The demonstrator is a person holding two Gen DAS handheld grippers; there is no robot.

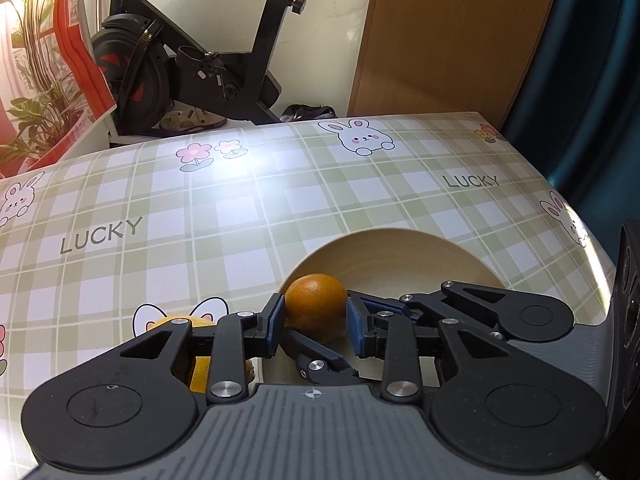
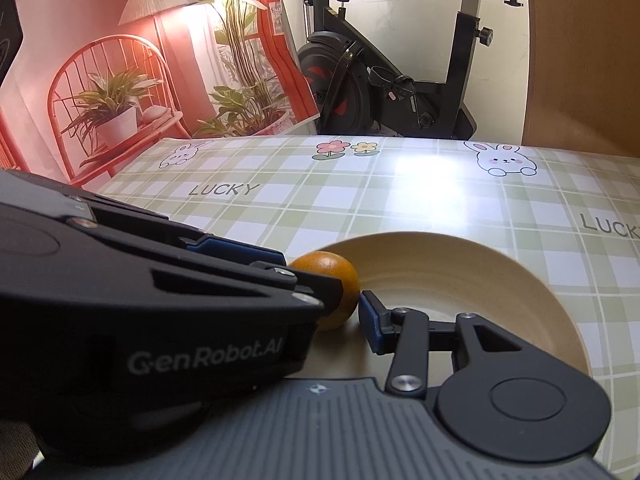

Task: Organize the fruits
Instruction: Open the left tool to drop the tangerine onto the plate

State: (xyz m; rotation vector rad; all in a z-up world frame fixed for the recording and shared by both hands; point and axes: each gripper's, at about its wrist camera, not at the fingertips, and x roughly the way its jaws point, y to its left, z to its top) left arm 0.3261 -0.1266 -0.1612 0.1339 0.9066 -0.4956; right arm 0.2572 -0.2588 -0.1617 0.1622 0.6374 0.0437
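At the lower centre of the left wrist view, the left gripper (image 1: 315, 322) has its blue-padded fingers (image 1: 275, 322) pinching a small round orange with a finely pitted skin (image 1: 316, 300), one pad on each flank. The fruit sits at the left edge of a shallow cream-coloured, smooth-glazed round bowl (image 1: 400, 236); I cannot tell whether it rests on the inner slope or hangs just above it. This looks like the placing step: the orange has reached the bowl but is not yet released. The next move probably calls for spreading the fingers gently so the fruit settles rather than rolls, since both sphere and glaze are slick. A second yellow-orange fruit (image 1: 200, 364), mostly hidden under the left linkage, lies on the glossy green-and-white plaid desk (image 1: 240, 220) just outside the bowl (likely the next one to collect). In the right wrist view the right gripper (image 2: 320, 320) shows one finger beside the orange, at the lower middle; the left gripper's black body hides the other, so I cannot tell how its fingers stand.
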